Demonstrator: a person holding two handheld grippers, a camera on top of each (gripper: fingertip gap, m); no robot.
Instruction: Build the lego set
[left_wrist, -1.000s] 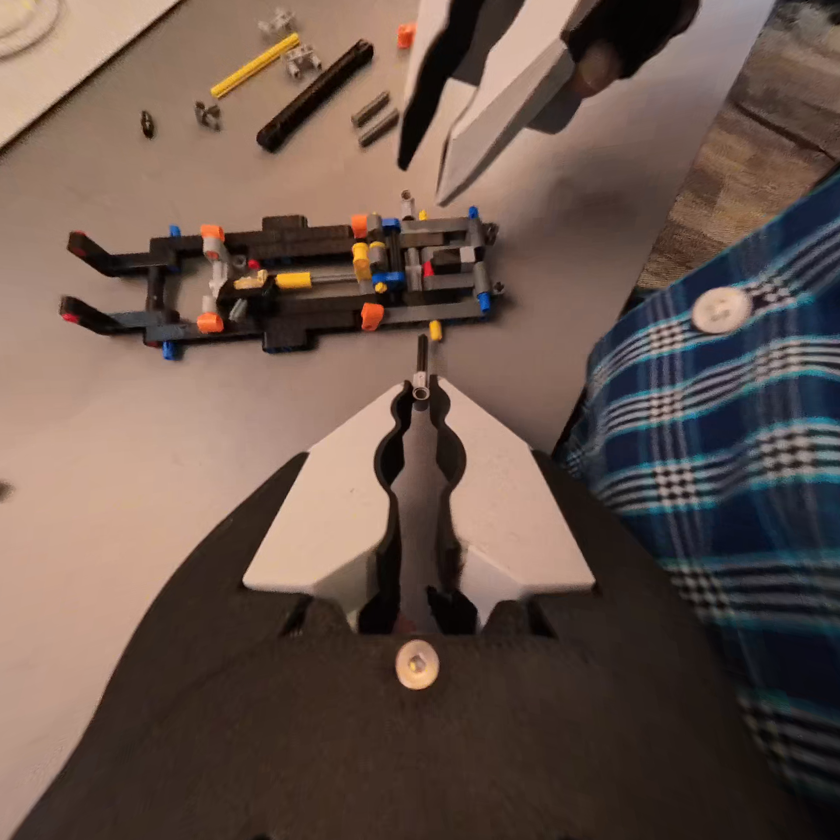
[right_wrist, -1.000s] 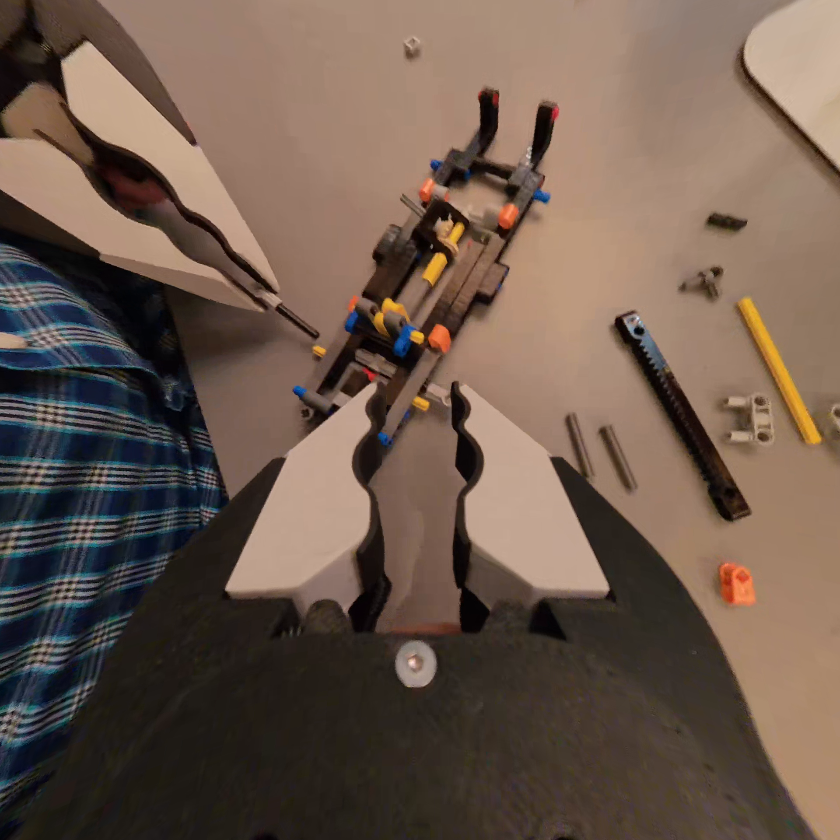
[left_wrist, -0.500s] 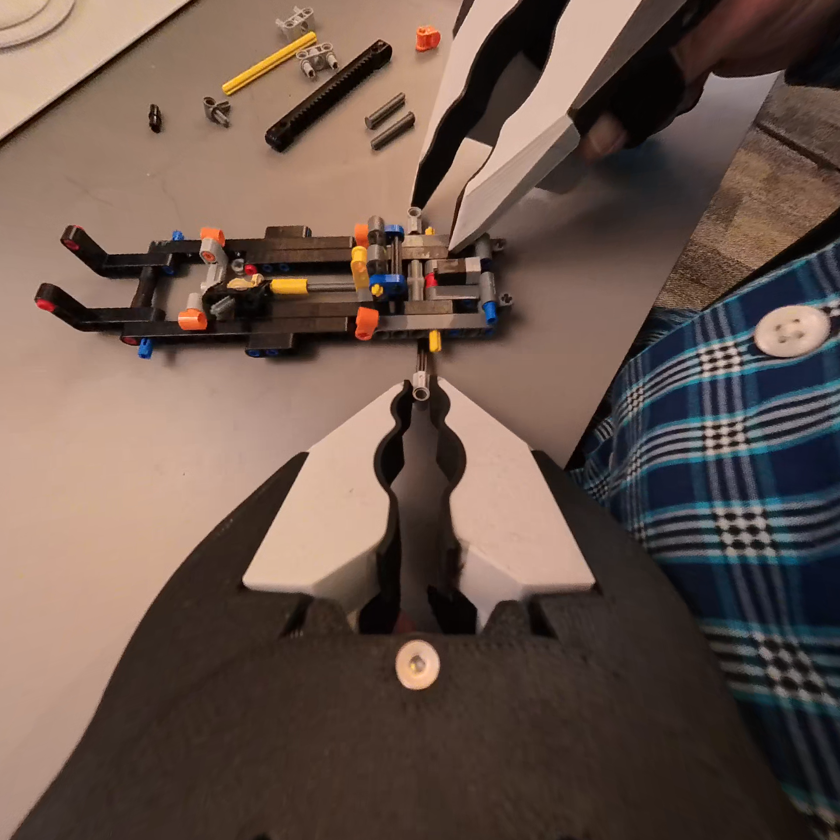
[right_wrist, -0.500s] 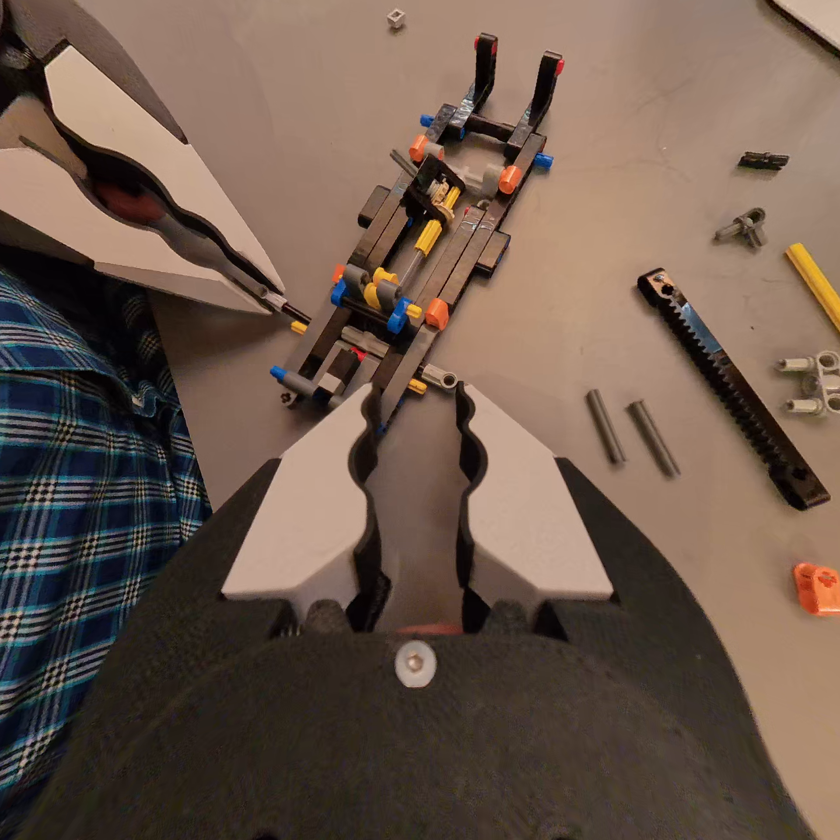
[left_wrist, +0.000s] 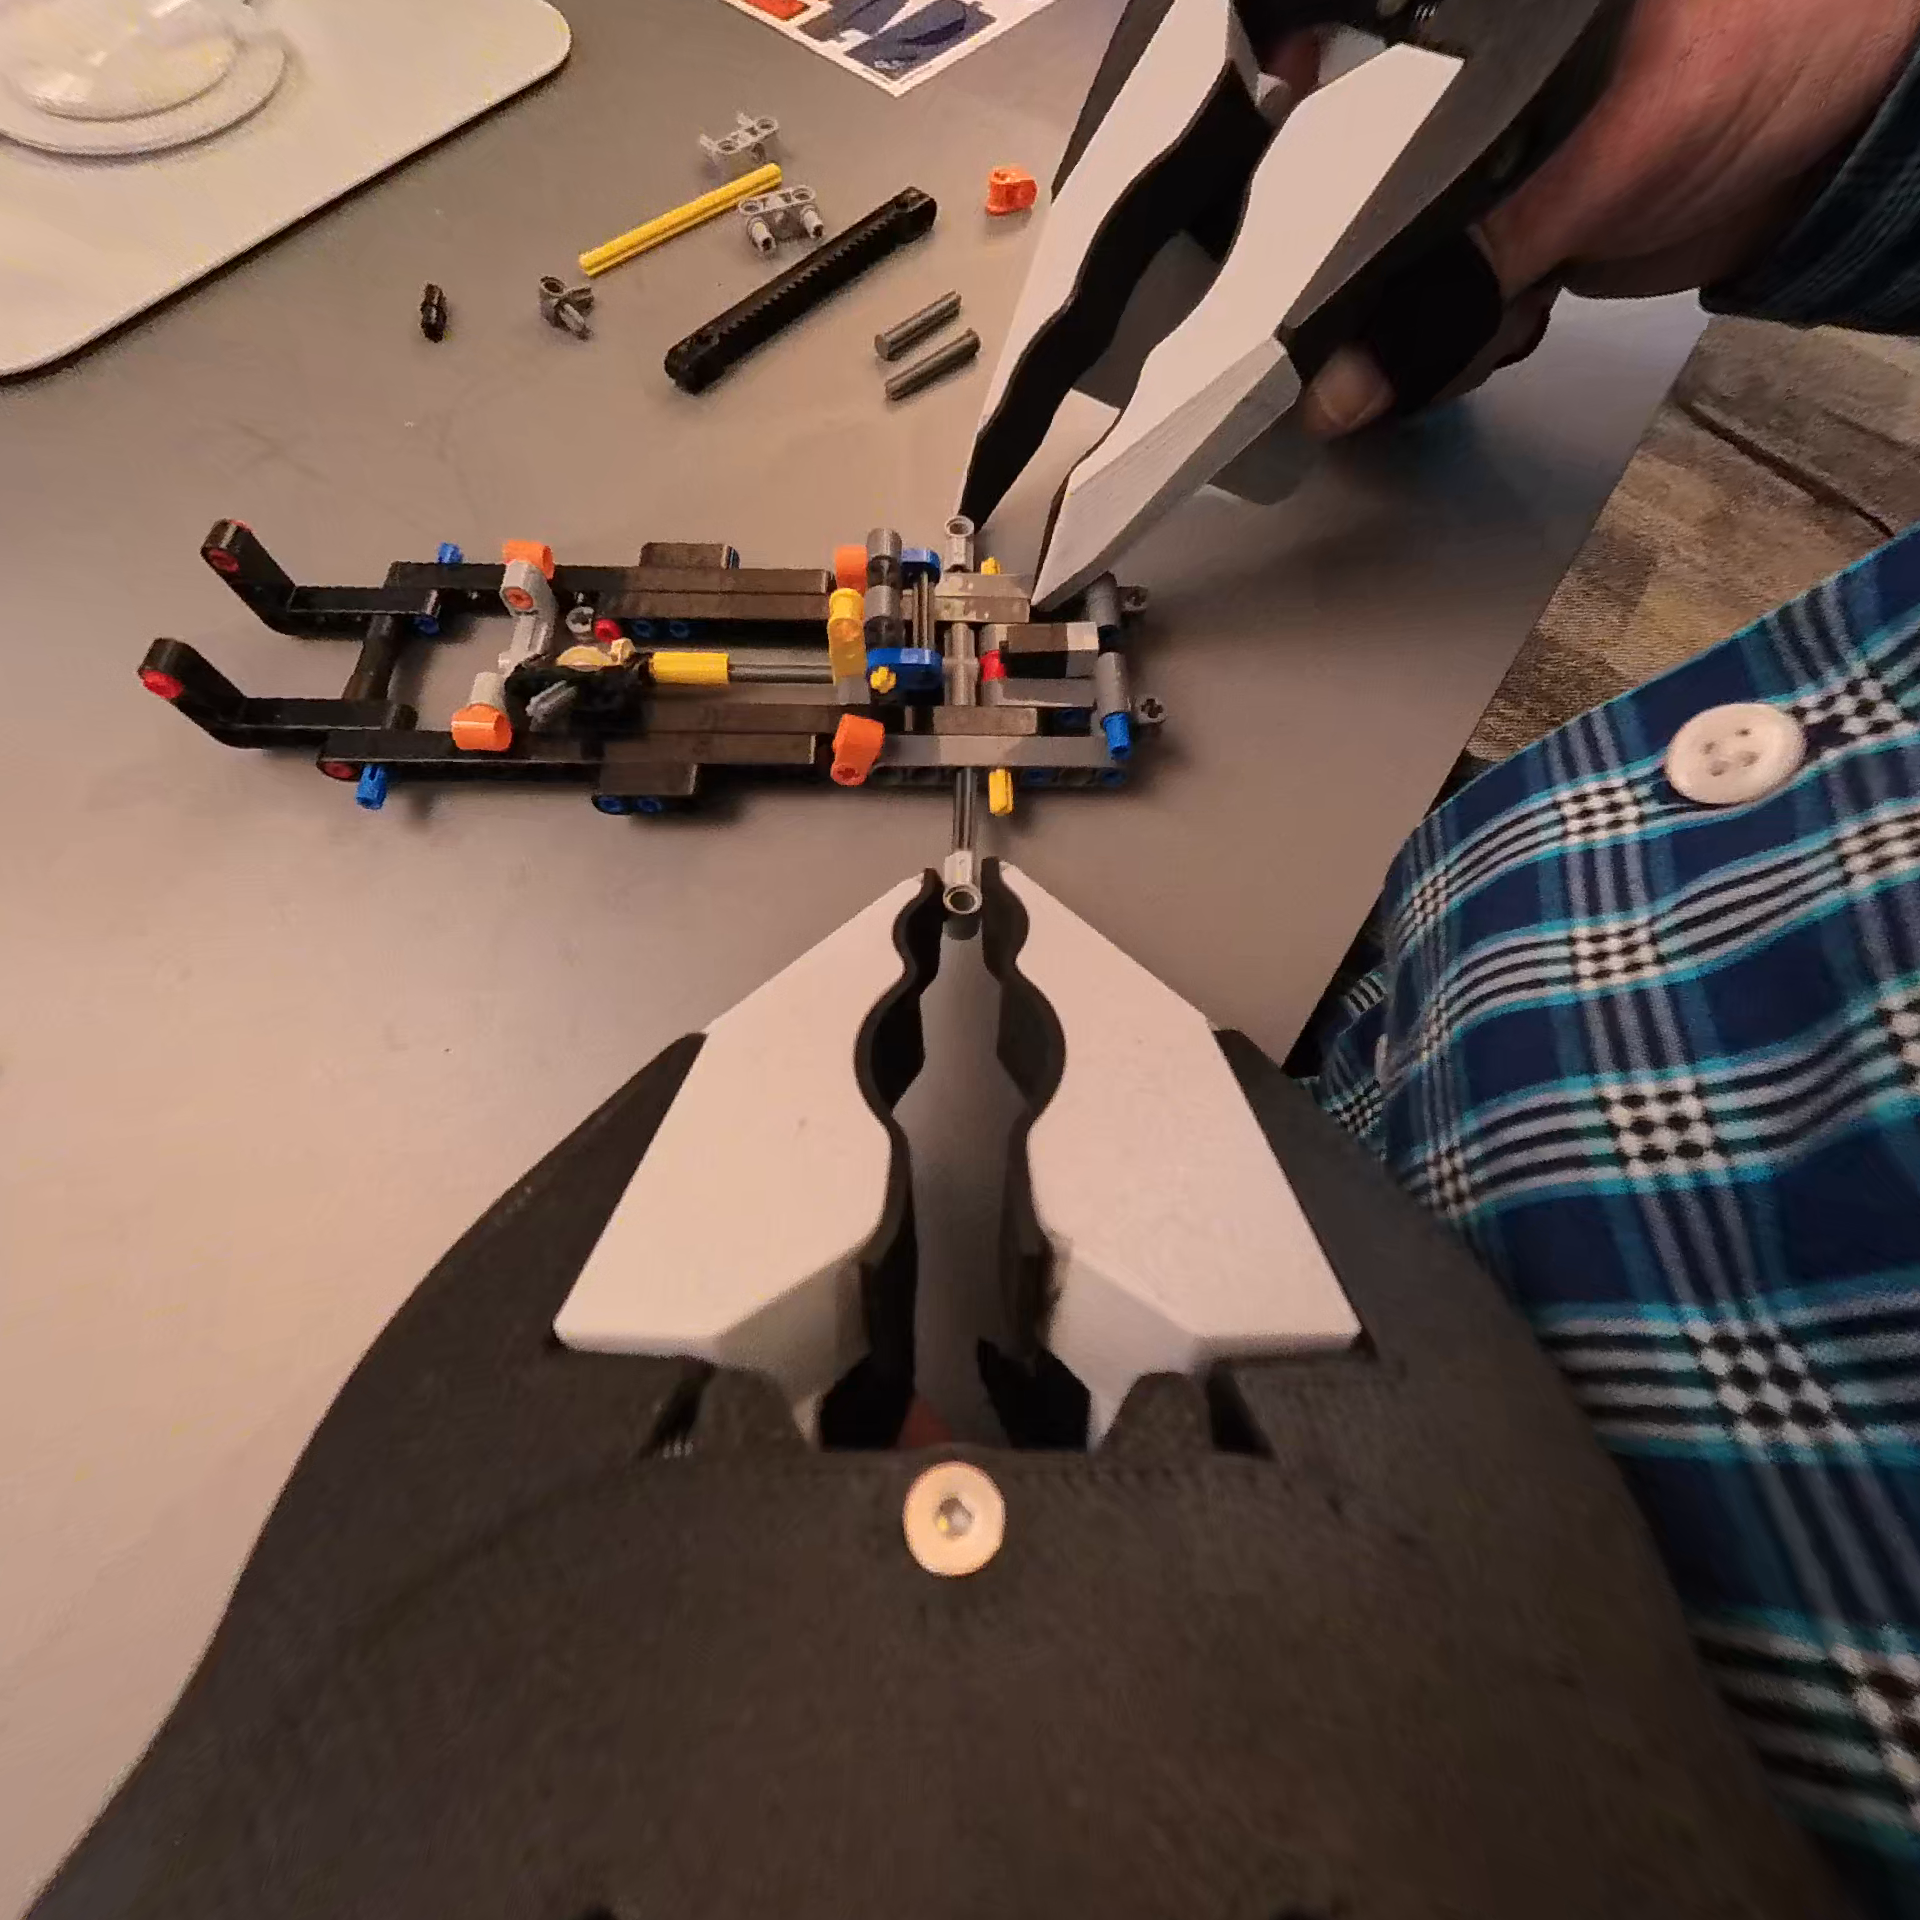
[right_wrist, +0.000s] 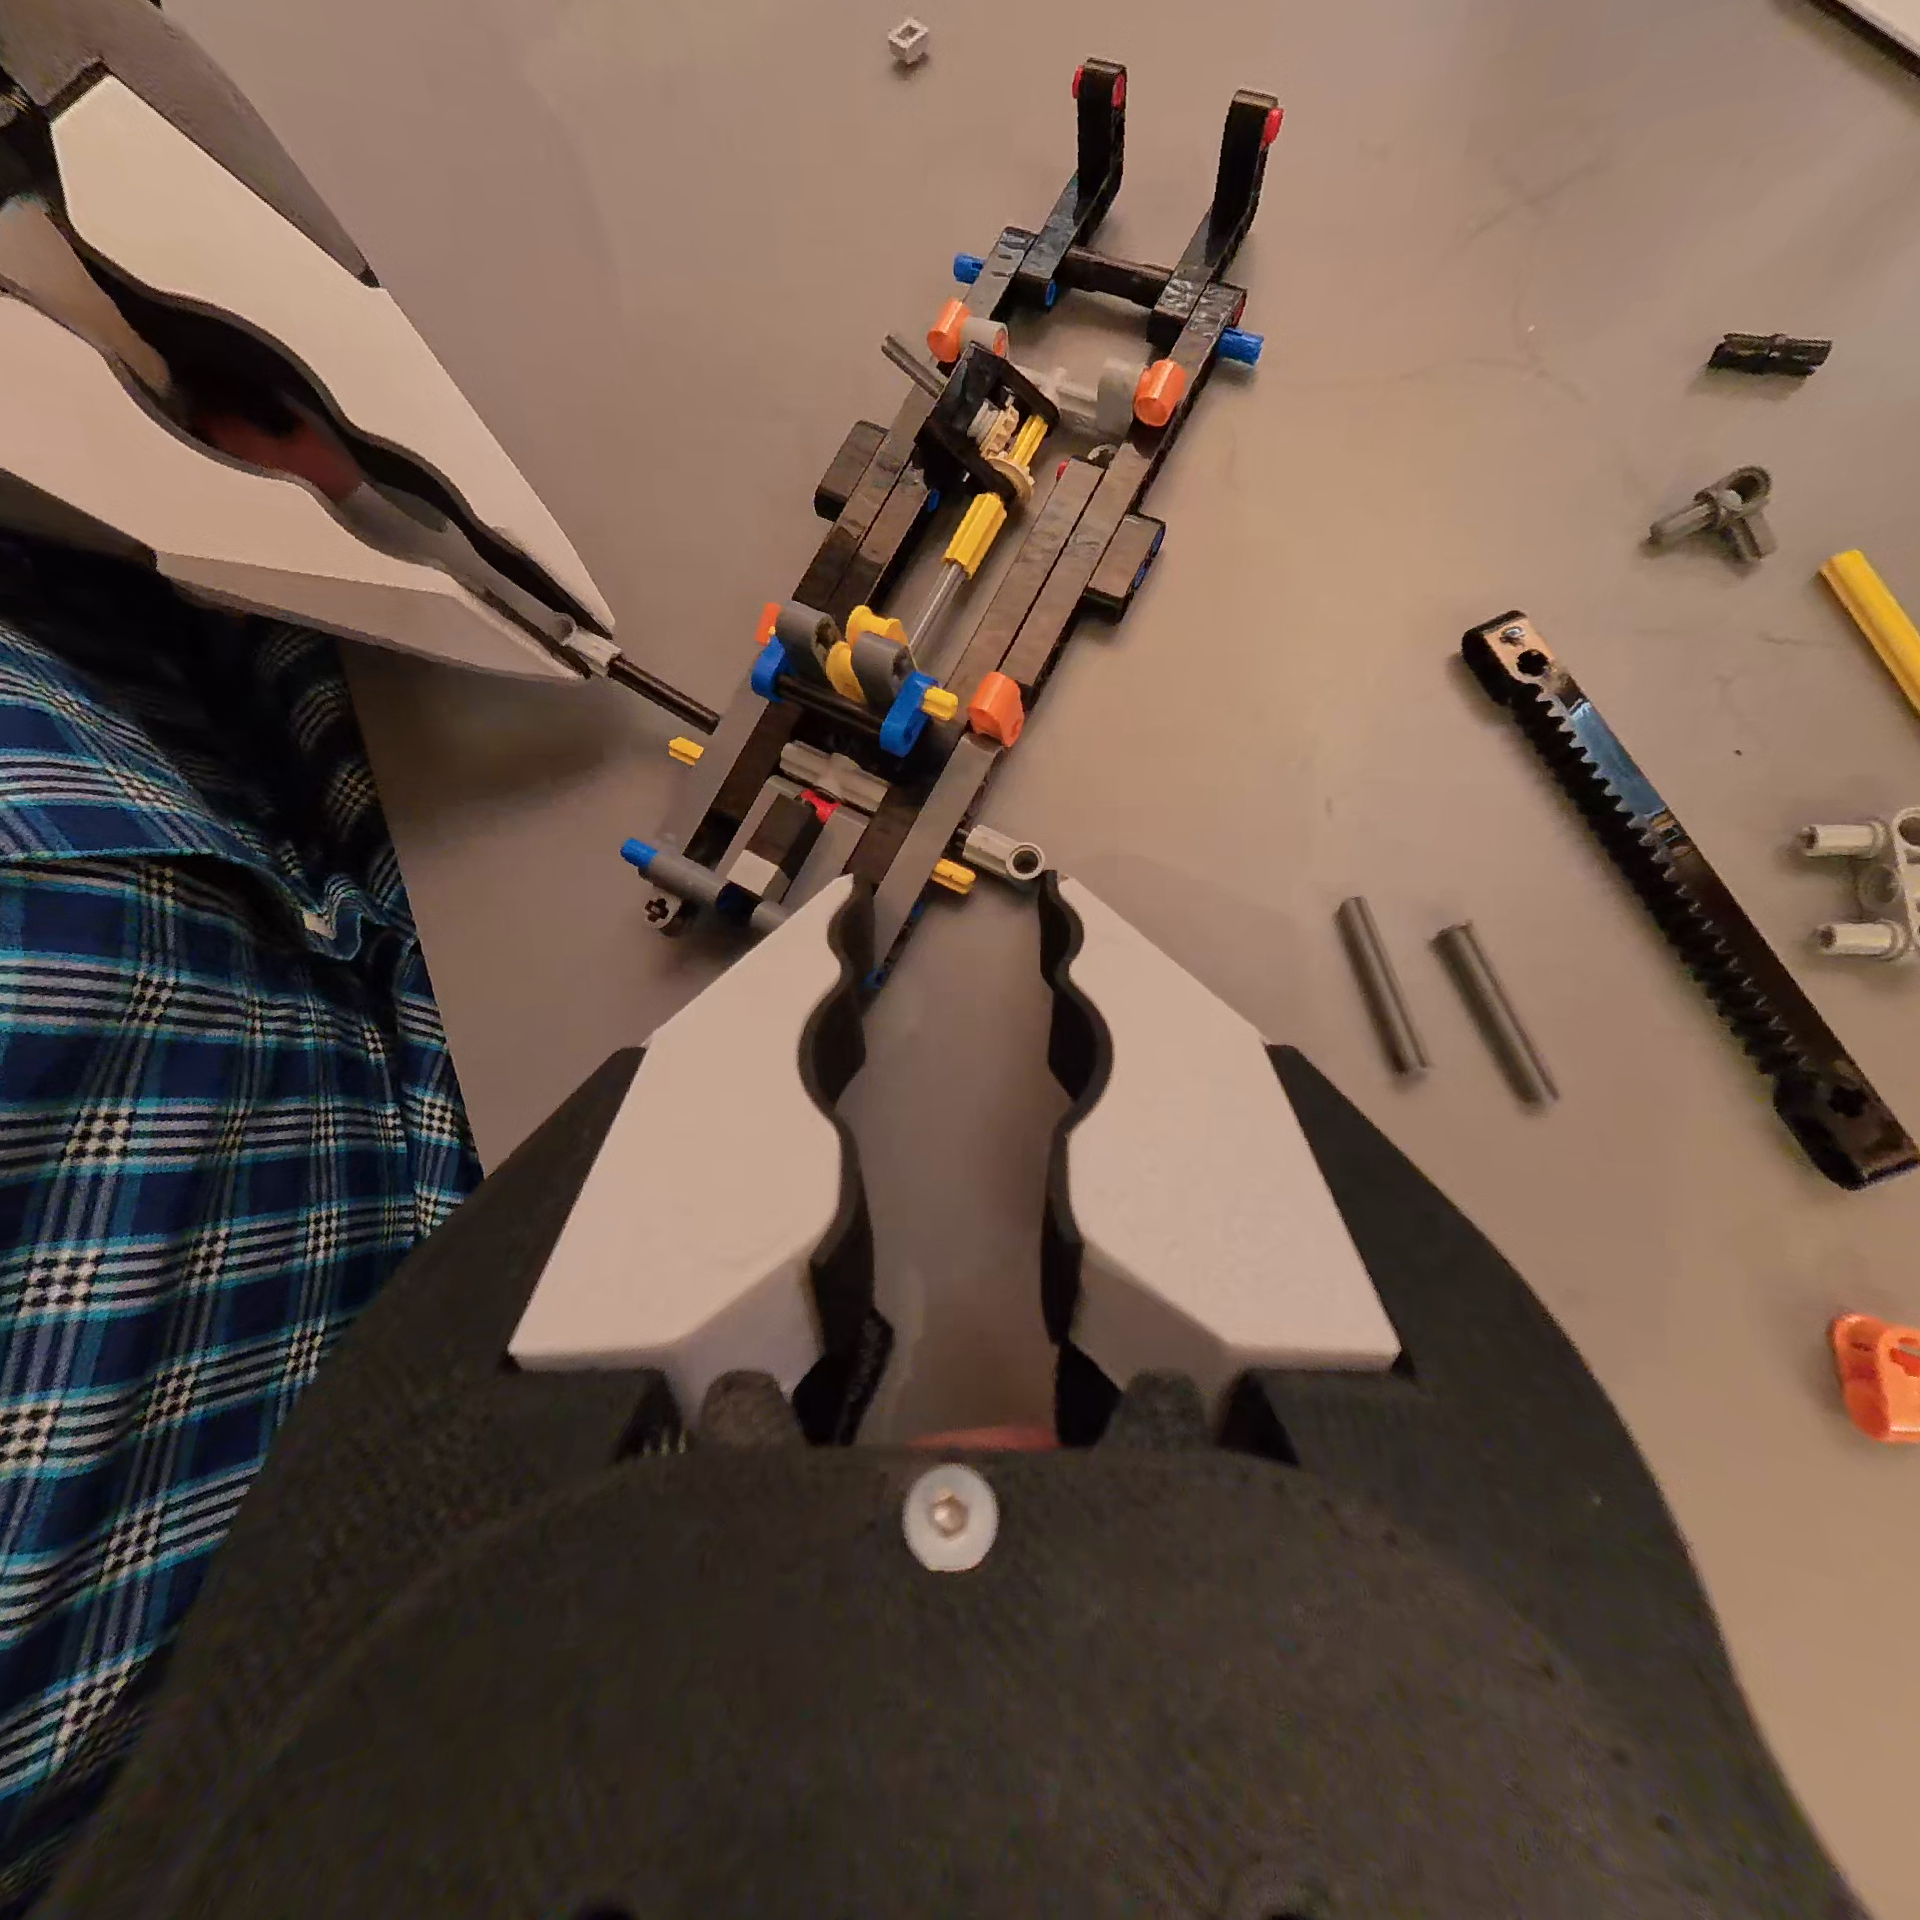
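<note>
Lego chassis (left_wrist: 665, 675) flat on table; left hand-held gripper (left_wrist: 964, 883) pinching axle (left_wrist: 966, 821); right hand-held gripper (right_wrist: 945, 894) spread, empty.

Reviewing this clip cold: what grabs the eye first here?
The long black lego chassis with orange, blue and yellow bits lies mid-table. The left gripper pinches a thin black axle at its near side; the open right gripper braces its end.

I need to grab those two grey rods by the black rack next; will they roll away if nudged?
Likely yes. The two grey rods look round and smooth, lying loose on the flat grey table, so a sideways nudge could roll them. They look rigid and light, probably slippery for the open right gripper.
</note>
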